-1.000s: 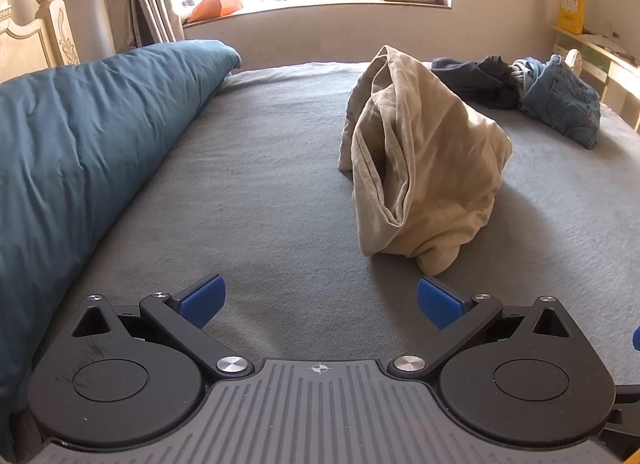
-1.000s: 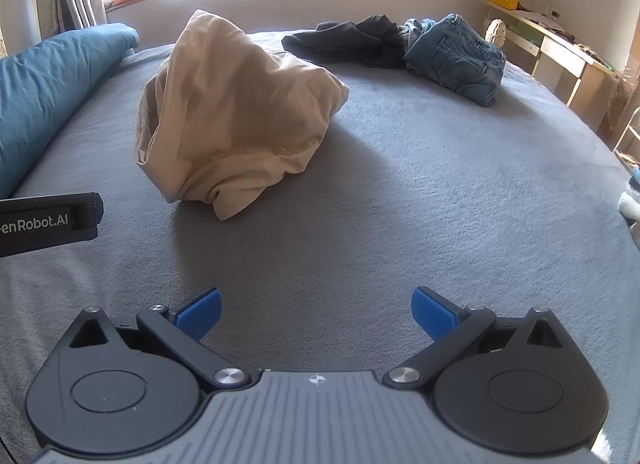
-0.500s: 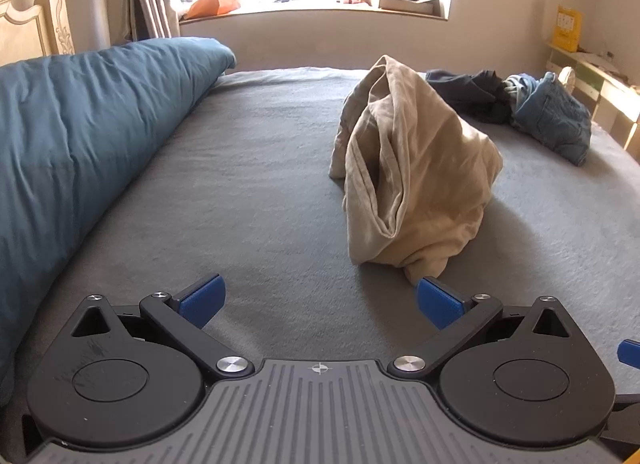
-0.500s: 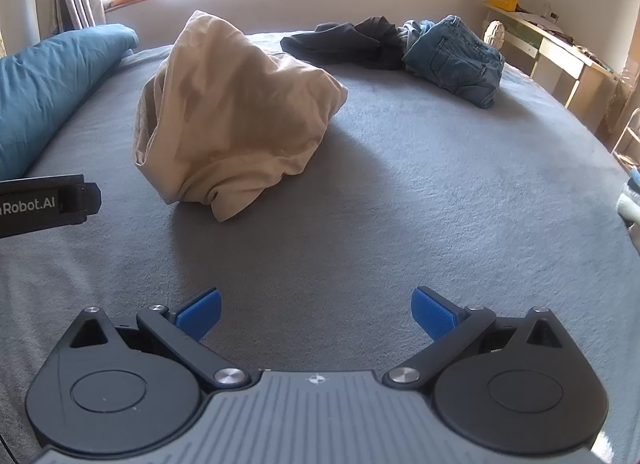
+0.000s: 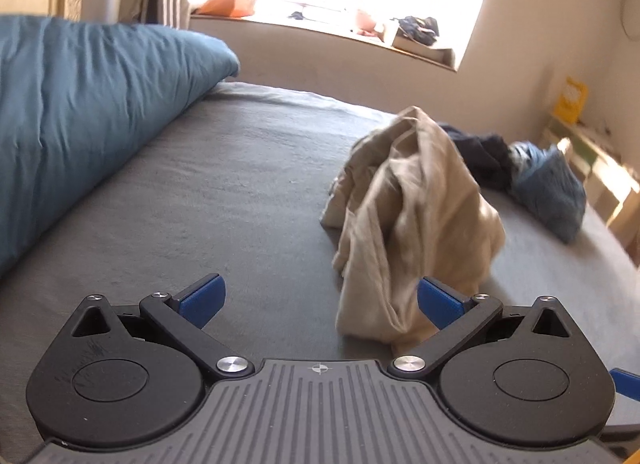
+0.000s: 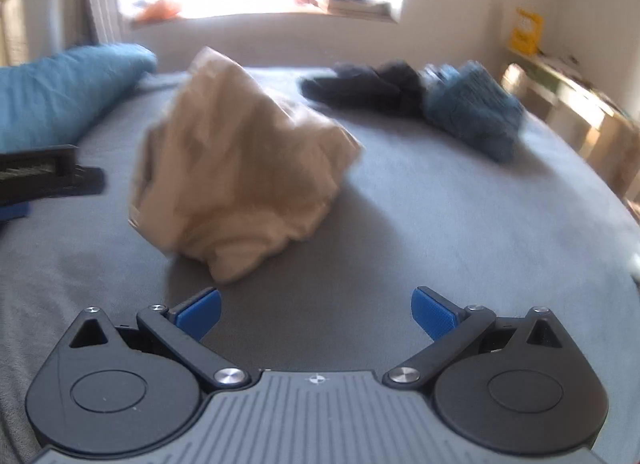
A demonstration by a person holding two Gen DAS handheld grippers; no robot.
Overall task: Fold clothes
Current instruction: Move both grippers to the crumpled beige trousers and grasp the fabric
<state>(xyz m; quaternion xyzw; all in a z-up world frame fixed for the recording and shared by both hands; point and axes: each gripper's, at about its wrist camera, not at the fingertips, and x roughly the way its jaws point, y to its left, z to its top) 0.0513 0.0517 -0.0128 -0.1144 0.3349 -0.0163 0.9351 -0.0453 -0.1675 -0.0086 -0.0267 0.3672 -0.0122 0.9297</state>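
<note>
Your left hand-held gripper (image 5: 318, 296) sits low over the bed (image 5: 224, 200), fingers spread wide and holding nothing. The blue duvet (image 5: 80, 112) runs along the bed's left edge. From this side the crumpled beige garment (image 5: 412, 216) lies ahead and to the right, its near hem just past the right fingertip (image 5: 438, 302); the heap stands up in a peak, and its folds run away toward the far edge under the window.

Your right hand-held gripper (image 6: 316, 310) is likewise spread apart and empty, level above the sheet. Here the beige garment (image 6: 240, 168) lies ahead and left of centre, its near corner close to the left fingertip. I judge the left gripper nearer. A dark garment (image 6: 372, 88) and jeans (image 6: 476, 112) are bunched toward the far right corner, well apart from both.
</note>
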